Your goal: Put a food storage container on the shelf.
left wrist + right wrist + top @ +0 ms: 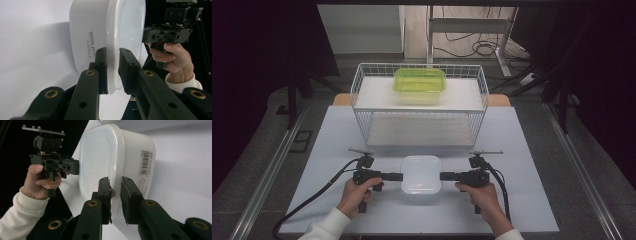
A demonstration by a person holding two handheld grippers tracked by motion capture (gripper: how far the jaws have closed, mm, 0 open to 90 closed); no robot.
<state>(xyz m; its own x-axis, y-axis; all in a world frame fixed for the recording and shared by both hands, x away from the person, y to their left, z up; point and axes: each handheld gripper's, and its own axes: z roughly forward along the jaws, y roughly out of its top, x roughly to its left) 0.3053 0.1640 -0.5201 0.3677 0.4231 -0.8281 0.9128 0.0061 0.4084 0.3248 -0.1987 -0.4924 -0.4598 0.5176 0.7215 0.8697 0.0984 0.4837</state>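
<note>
A white lidded container (421,174) rests on the white table, near its front edge. My left gripper (401,176) comes in level from the left, my right gripper (442,175) from the right. In the left gripper view the container's (85,32) lid rim runs between the narrowly parted jaws of my left gripper (112,51), with the pads close on both sides. In the right gripper view my right gripper (115,180) straddles the opposite rim of the container (100,152) the same way. I cannot make out firm pressing on either rim.
Behind the container stands a white wire rack (419,107) with two shelves. A green-lidded clear container (419,81) sits on its top shelf. Bare table (512,150) lies on both sides. Each gripper trails a black cable toward the front edge.
</note>
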